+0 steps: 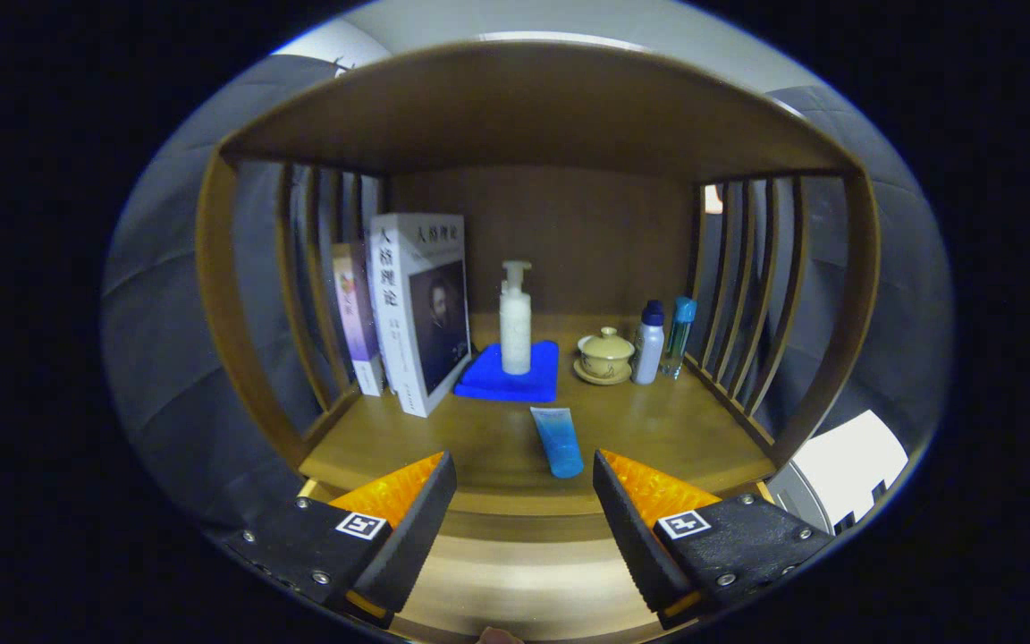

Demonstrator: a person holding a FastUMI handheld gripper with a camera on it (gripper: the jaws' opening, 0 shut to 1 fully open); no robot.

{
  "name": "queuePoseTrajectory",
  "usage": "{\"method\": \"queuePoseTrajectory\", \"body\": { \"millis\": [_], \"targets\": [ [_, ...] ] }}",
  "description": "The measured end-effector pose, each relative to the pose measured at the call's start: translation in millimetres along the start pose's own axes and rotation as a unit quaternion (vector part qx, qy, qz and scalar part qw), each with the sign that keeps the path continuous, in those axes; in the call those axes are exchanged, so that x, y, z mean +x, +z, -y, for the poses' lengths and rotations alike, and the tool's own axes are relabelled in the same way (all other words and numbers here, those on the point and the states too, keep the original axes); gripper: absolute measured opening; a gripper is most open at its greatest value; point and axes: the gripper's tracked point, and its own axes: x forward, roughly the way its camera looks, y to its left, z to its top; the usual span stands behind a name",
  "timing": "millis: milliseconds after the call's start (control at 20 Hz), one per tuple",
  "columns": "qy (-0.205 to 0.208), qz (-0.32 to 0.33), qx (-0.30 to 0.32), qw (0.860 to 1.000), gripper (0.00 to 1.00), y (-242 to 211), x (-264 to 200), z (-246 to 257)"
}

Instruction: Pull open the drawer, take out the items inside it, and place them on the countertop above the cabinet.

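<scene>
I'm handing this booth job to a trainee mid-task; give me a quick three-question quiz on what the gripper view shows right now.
1. True or false: the gripper has its jaws open and holds nothing.
2. What does the white pump bottle stand on? A) the folded blue cloth B) the white hardcover book C) the tan lidded tea bowl on its saucer
3. Fill in: the thing lying on the wooden countertop just ahead of the jaws is the blue squeeze ____.

Key: 1 true; 2 A; 3 tube.
</scene>
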Motion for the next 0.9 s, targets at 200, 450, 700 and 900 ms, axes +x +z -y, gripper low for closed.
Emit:
{"method": "queuePoseTrajectory", "body": {
  "millis": [200,450,700,900],
  "targets": [
    [0.007,0.066,0.004,0.998,0.94,10.3,-52.5,-10.2],
    [0.024,0.140,0.019,0.990,0.94,-3.7,-116.4,-25.9],
    [0.034,0.151,0.002,0.988,0.94,-63.8,-163.1,-41.5],
    [0.038,0.137,0.000,0.990,0.94,-109.2,-176.5,-39.1]
  ]
}}
